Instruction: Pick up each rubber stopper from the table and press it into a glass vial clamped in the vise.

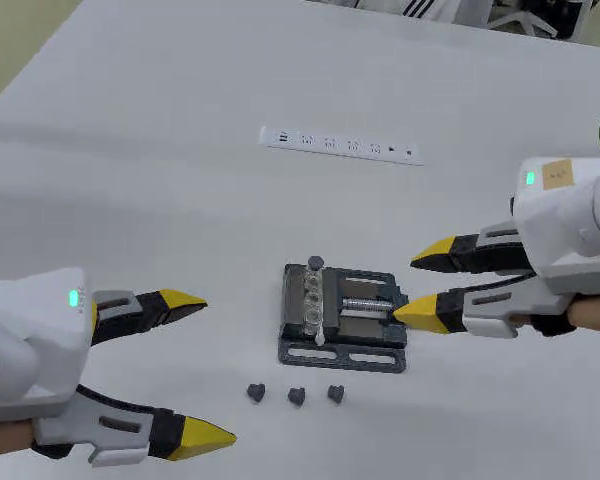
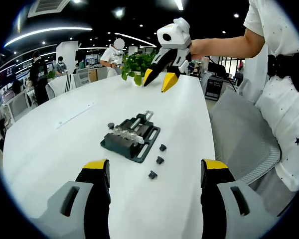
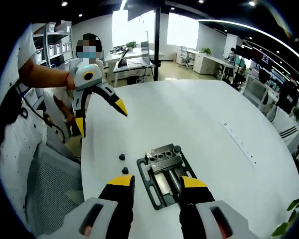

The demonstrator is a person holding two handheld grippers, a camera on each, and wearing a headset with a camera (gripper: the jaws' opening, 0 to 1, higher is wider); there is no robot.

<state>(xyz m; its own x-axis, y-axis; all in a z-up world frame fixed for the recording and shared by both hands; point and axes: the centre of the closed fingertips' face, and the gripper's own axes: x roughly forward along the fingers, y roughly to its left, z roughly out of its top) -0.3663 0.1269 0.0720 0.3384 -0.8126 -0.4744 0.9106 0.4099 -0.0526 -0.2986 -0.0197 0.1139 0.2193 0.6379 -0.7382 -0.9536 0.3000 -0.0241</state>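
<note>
White surface (image 1: 180, 200) carries everything, with a power strip (image 1: 340, 144) lying well beyond both grippers. Next in size is the dark vise (image 1: 345, 335), which sits ahead of and below the right gripper (image 1: 404, 288). In the head view that gripper's lower tip is just beside the vise's screw end, though whether it touches is not clear. The right gripper is moderately parted and holds nothing.

The left gripper (image 1: 220, 368) is spread wide and is empty too. It hovers off to the other side, well apart from the vise.

A row of glass vials (image 1: 313, 305) stands clamped upright in the vise. The one farthest from the person appears capped by a dark seated stopper (image 1: 315, 263), and the rest look open (the glass is too small to be sure).

Three loose stoppers (image 1: 296, 396) lie in a short line on the surface. They are just beside the vise's near edge, between the left gripper and the vise, and a little ahead of its jaws.

By my reading, one vial is done and the step in hand is fetching the next stopper, not yet gripped. The left gripper is better placed for that. It would need to drop toward the nearest stopper and narrow its jaws around that small body. It would then carry the stopper over an open vial and press straight down, without knocking the neighbours.
</note>
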